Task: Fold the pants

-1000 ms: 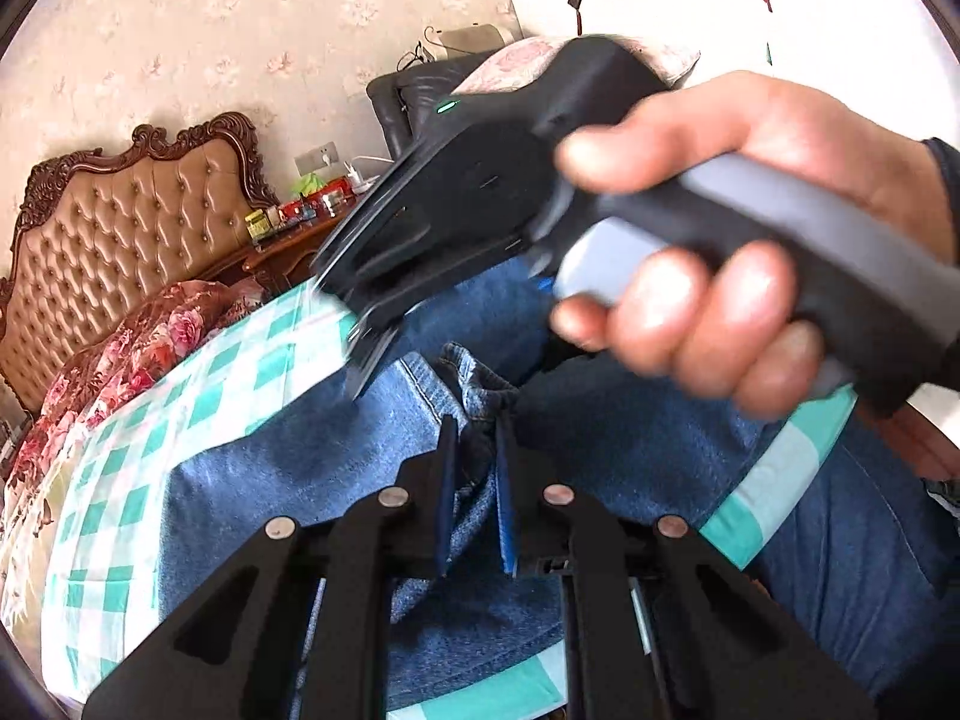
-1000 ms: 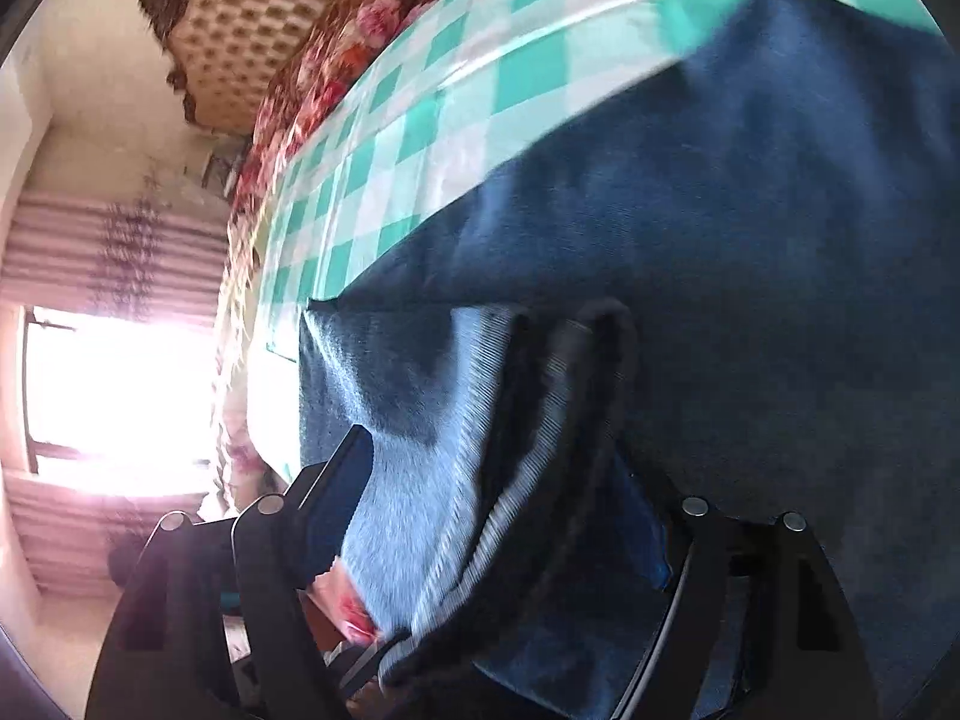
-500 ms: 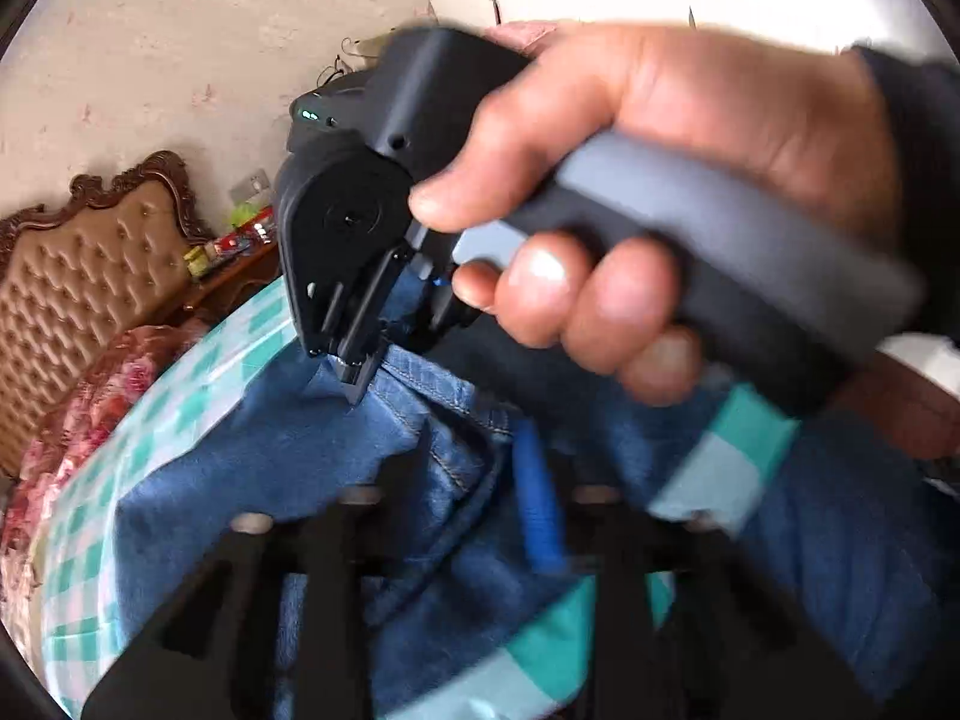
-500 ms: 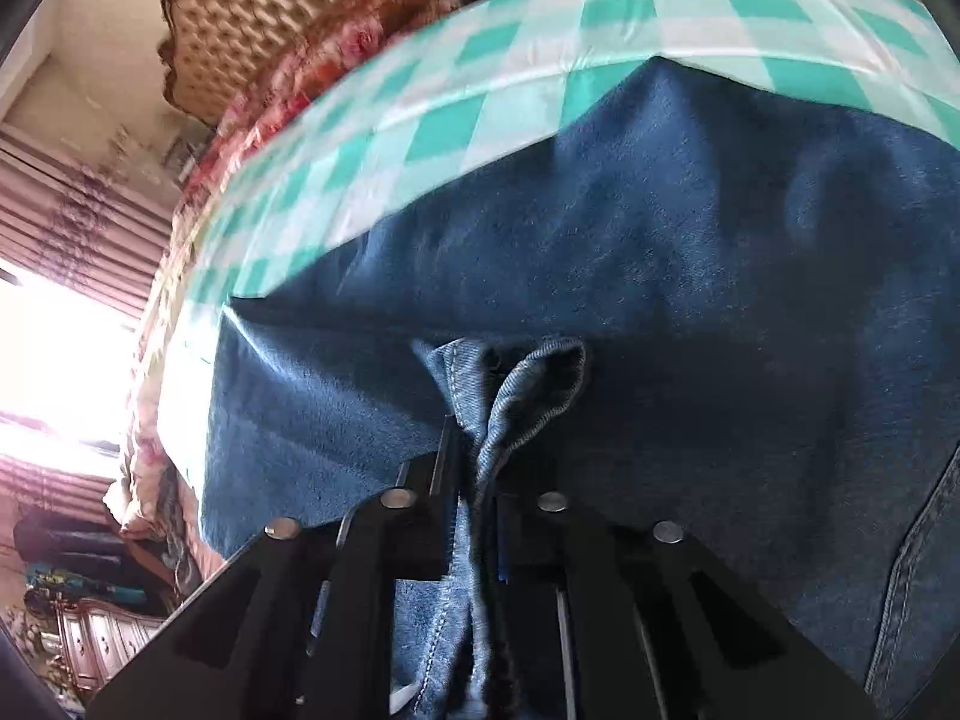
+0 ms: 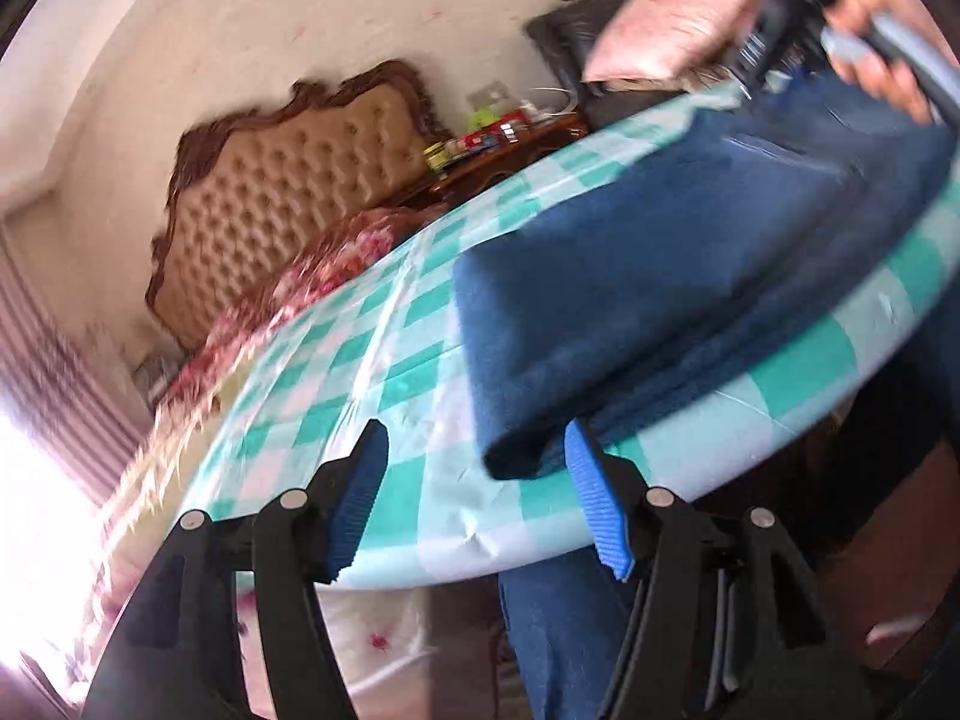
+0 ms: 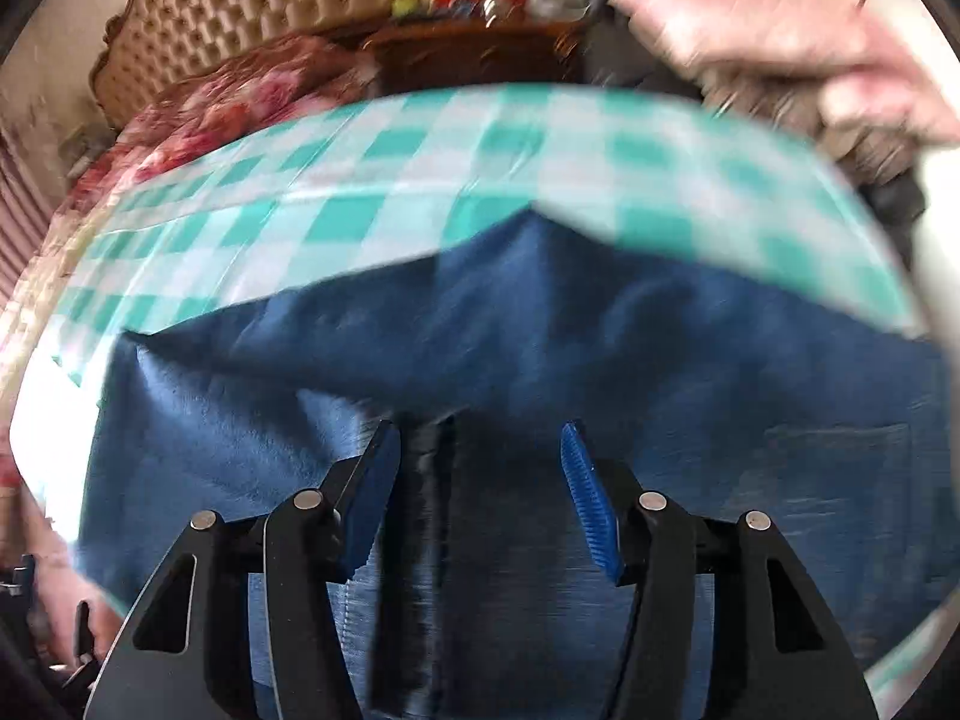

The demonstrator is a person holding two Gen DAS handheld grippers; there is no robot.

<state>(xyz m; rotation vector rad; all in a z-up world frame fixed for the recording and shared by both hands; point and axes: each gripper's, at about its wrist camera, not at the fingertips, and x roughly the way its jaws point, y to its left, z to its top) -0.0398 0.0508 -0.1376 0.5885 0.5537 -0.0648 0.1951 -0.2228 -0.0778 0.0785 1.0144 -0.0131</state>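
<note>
Dark blue jeans [image 5: 630, 276] lie folded on a round table with a green and white checked cloth [image 5: 336, 372]. My left gripper [image 5: 480, 492] hovers at the table's near edge, its jaws opening. The near corner of the folded jeans sits by the right pad [image 5: 591, 480], apart from it. My right gripper [image 6: 477, 480] points down over the jeans [image 6: 540, 324], its jaws opening too. A dark seam ridge [image 6: 435, 480] lies between its pads, untouched. In the left wrist view the right gripper [image 5: 774, 42] shows blurred at the top right, in a hand [image 5: 882, 54].
Beyond the table are a bed with a tufted headboard [image 5: 282, 192] and floral bedding [image 6: 228, 102], a wooden nightstand with small items [image 5: 498, 138], and a pink pillow [image 6: 768, 30] on a dark chair. A person's denim-clad leg [image 5: 558, 636] is under the table's near edge.
The left gripper let go of the bunched denim, opened, and swung left to the table's edge. The right gripper clamped a fold, then opened and rose above the jeans.
</note>
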